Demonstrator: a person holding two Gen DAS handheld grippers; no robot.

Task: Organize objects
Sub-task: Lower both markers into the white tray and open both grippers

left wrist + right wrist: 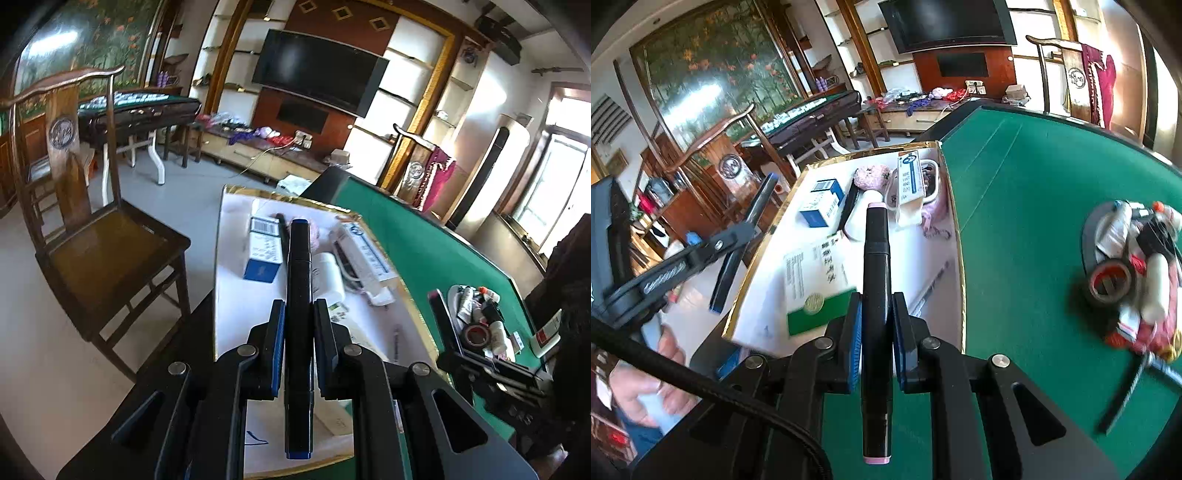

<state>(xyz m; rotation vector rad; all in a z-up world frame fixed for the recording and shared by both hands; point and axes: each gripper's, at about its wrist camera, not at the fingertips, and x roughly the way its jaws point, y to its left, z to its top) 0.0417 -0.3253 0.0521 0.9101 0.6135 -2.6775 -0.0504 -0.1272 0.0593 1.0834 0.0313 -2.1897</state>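
Observation:
My left gripper is shut on a black marker with blue ends, held above the white gold-rimmed box. My right gripper is shut on a black marker with pink ends, held over the near edge of the same box. The box holds a blue-white carton, a white bottle, a long white carton, a pink fluffy item and a green-white carton. The left gripper with its marker also shows in the right wrist view.
The box sits on a green felt table. A pile of loose items with a tape roll lies on a dark plate at the right, also in the left wrist view. A wooden chair stands left of the table.

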